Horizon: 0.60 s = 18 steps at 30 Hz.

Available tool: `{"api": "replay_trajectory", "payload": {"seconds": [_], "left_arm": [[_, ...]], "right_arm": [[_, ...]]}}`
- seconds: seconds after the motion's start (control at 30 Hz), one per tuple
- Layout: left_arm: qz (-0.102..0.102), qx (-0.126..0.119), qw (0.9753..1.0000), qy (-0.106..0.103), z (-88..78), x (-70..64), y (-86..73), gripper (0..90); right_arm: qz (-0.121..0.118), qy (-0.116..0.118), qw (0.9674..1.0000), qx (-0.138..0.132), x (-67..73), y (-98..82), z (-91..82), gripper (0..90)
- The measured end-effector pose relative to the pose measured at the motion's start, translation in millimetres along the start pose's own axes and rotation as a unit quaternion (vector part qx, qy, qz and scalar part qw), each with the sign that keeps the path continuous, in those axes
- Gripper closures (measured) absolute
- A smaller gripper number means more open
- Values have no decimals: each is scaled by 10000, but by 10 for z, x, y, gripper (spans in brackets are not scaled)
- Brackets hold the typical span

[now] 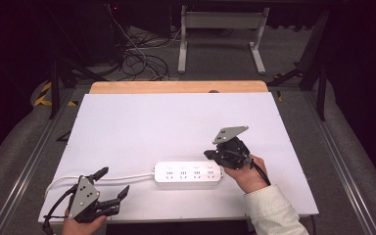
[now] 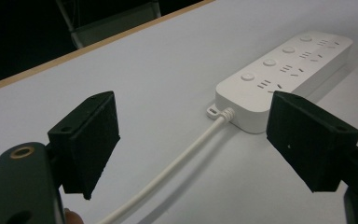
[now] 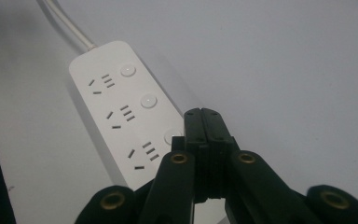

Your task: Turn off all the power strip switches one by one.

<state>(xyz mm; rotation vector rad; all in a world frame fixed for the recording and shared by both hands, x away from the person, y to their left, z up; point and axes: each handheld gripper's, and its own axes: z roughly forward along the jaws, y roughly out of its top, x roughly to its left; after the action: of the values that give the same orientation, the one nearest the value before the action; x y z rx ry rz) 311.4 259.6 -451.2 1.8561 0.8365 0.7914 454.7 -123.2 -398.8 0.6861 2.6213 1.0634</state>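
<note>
High view: a white power strip (image 1: 188, 175) lies flat on the white table (image 1: 176, 122), near the front edge, its long side running left to right, and its white cord (image 1: 103, 178) runs off the left end toward the left gripper (image 1: 112, 188). That gripper rests at the front left corner in the person's left hand (image 1: 81, 225), with its jaws spread wide and nothing between them; in the left gripper view the cord passes along the table below the gap. The right gripper (image 1: 209, 154), held in the right hand (image 1: 247, 176), sits above the strip's right end with its jaws pressed together and empty. In the right gripper view the closed tips hang over the strip near the third round button (image 3: 170, 136).
</note>
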Motion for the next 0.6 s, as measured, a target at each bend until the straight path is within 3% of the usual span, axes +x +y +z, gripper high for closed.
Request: {"api": "replay_trajectory", "payload": {"seconds": [0.23,0.33,0.6], "left_arm": [[0,10,10000,-4,2,0,0,177],[2,2,10000,-1,0,-1,0,178],[-54,-3,10000,-31,3,-4,-4,178]], "right_arm": [[-115,92,9998,-109,63,36,51,900],[-280,239,9990,-235,124,32,122,900],[-325,347,9989,-15,150,9,314,900]]}}
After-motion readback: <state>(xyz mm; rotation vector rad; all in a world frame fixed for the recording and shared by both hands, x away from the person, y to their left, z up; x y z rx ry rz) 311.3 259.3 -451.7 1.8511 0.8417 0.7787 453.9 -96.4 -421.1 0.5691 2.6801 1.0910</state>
